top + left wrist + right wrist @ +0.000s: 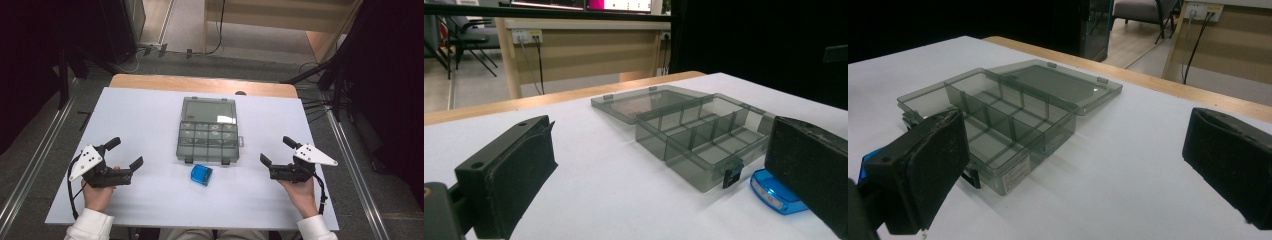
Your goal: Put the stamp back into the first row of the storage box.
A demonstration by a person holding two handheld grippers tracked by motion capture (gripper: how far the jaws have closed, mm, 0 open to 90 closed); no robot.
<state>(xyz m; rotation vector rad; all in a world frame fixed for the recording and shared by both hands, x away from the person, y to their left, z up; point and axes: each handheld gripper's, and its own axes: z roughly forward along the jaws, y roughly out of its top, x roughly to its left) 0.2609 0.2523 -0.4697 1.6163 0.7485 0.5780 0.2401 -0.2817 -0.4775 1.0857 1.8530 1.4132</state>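
Left claw (125,152) and right claw (276,150) both rest on the white desk (150,200), jaws spread wide, nothing gripped. Between the two claws and slightly ahead of them: smoky grey transparent plastic compartment box (207,140), lid folded flat open away from the person. Small blue translucent plastic case (201,175) lies between the claws, just beside the box's near latches, apart from both.

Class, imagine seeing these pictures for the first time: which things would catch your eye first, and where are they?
The smoky grey compartment box lies mid-table, its lid flat open toward the far edge. A small bright blue object sits just in front of it. The left gripper and right gripper flank them, jaws apart, holding nothing.
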